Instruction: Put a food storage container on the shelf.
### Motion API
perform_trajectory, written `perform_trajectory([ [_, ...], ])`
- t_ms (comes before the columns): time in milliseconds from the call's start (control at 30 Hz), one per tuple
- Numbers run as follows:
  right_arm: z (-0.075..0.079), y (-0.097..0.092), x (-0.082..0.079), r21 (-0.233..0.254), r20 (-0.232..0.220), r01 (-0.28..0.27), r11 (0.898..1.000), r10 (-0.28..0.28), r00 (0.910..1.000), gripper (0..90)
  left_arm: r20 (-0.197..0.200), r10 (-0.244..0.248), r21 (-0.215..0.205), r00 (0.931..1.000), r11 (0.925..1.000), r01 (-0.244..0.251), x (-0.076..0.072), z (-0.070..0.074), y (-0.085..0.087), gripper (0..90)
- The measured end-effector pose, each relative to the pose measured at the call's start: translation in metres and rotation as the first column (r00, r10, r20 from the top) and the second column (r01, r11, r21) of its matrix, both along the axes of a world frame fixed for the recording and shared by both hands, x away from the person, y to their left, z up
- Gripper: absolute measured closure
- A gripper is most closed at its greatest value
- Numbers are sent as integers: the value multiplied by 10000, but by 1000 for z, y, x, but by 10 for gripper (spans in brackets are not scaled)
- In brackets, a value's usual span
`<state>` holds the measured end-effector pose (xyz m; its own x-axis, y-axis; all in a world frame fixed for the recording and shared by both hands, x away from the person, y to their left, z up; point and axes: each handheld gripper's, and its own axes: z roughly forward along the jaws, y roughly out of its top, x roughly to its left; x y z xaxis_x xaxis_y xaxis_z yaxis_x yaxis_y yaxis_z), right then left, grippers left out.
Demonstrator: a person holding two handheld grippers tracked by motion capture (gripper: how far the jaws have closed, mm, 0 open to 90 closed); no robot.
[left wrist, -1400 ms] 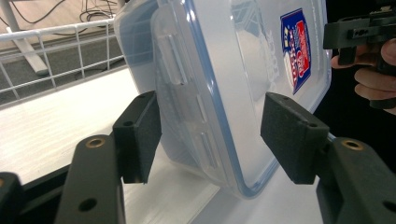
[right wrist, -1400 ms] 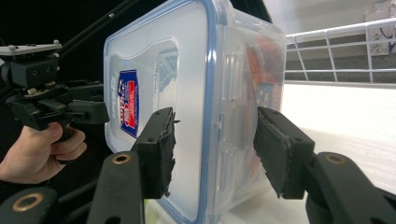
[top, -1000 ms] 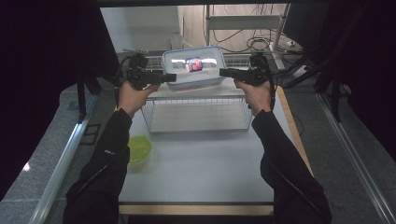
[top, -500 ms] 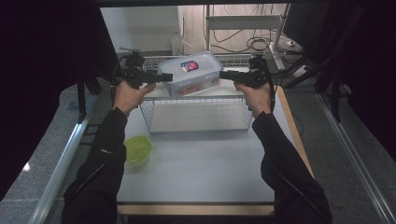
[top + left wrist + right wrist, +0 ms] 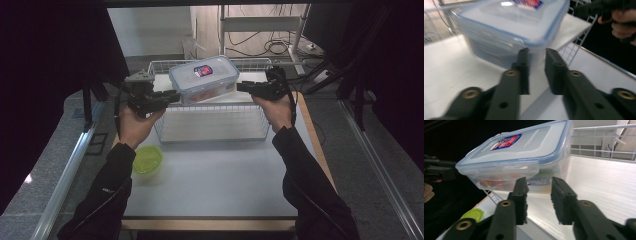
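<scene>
Nearest me on the white surface (image 5: 215,180) sits a green lid (image 5: 147,160), left of my left forearm. Beyond it stands the wire basket (image 5: 210,122). My left tool (image 5: 170,96) and right tool (image 5: 245,86) flank a clear lidded container (image 5: 204,77) that rests tilted on the basket's far part, its long axis running left to right, its left end lower, its labelled lid facing up. Both tools' jaws have just been closing; each pair stands slightly apart with nothing pinched, short of the container's ends. Behind are a metal shelf frame (image 5: 260,22) and cables (image 5: 272,47).
</scene>
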<state>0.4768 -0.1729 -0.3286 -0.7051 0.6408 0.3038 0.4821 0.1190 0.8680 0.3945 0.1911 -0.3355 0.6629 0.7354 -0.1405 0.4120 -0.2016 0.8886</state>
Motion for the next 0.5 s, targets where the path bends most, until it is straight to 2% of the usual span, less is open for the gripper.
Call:
perform_trajectory([
  [33,0,0,0,0,0,0,10000,0,10000,688,0,0,0,10000,10000,0,0,0,0,810],
  [67,-1,2,-1,-72,30,-97,9999,97,9999,723,-140,-203,17,9997,9998,203,4,-6,-5,829],
  [167,-2,5,-2,-153,25,-185,9997,186,9998,742,-157,-215,136,9996,9997,217,8,-8,-8,869],
  [267,-5,12,-3,-329,55,-340,9989,342,9994,755,-247,-65,254,9997,9997,71,17,-10,-13,869],
  [500,-9,23,0,-337,46,-432,9985,434,9990,785,-426,187,590,9989,9981,-162,34,-9,-15,878],
])
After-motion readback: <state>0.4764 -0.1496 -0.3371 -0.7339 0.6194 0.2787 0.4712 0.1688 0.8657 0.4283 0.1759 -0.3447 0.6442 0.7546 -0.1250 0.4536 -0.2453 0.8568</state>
